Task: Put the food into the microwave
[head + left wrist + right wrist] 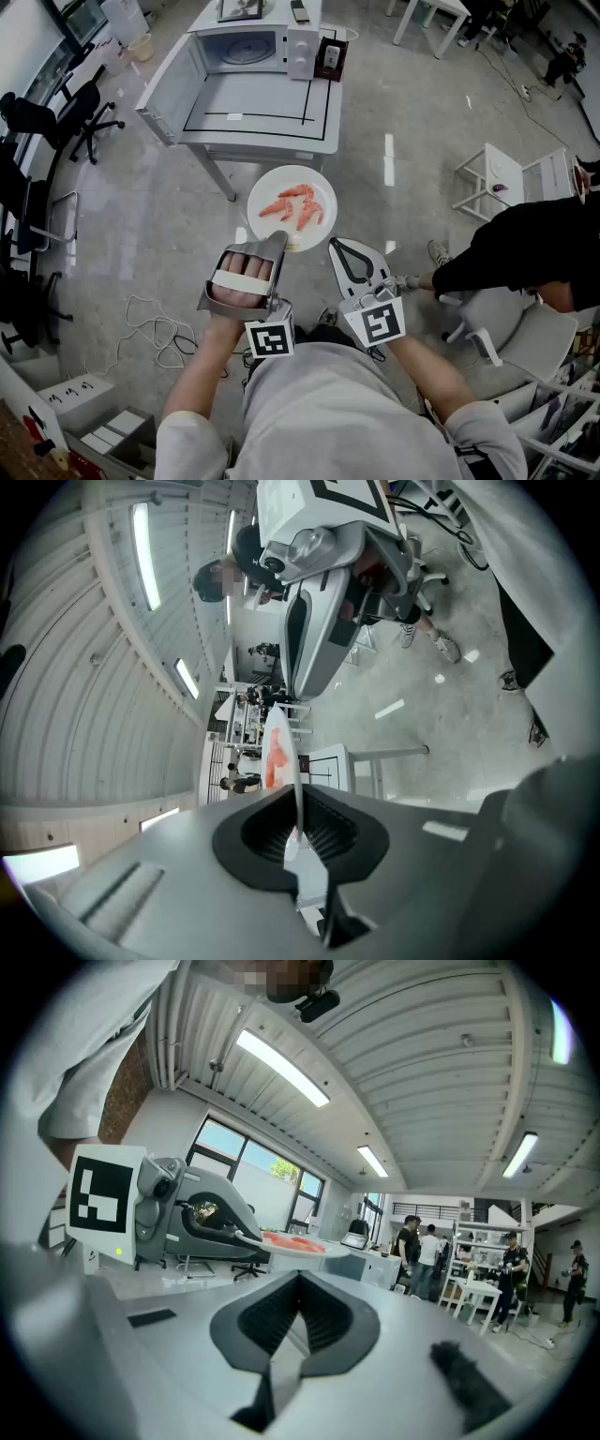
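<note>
Plate (291,174): white, probably rigid, breakable, slick-glazed; loose shrimp (298,208) may slide. Hold near rim, level. Left gripper (281,244) clamps that rim; right gripper (335,245) closed, empty.

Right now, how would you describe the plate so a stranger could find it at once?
Find the grey table with the open microwave on it. In front of it, over the floor, the left gripper holds the plate by its rim. Nothing else nearby is round, white and topped with orange-pink shrimp.
</note>
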{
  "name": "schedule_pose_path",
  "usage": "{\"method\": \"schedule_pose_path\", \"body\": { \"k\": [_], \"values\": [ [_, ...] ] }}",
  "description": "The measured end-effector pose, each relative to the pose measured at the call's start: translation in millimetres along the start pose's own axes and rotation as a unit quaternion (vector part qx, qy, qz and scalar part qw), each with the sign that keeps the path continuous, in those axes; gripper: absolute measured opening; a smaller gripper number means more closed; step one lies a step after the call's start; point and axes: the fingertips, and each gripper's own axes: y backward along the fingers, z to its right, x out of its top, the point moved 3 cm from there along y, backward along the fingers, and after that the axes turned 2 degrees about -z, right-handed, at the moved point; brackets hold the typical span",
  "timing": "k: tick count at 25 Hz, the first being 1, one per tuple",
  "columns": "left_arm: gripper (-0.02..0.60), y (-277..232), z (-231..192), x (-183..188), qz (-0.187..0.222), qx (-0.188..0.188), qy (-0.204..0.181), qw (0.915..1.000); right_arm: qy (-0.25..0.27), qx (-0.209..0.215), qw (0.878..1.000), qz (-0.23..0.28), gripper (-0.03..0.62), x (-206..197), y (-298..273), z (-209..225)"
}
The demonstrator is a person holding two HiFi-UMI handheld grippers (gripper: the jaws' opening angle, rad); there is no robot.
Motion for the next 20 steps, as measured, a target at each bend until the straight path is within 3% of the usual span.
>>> {"method": "schedule_pose_path", "body": {
  "k": [4, 20],
  "values": [
    [0.025, 3.7, -1.1, -4.6, 0.001, 0.003, -0.013, 0.9999, -0.006, -0.001, 1.0, 0.0, 0.009, 2.3, 0.8, -4.5],
    [0.025, 16.5, 3.9, -30.6, -0.003, 0.002, 0.012, 0.9999, -0.049, -0.019, 0.999, -0.011, 0.011, -0.2, -16.1, -15.9]
  ]
}}
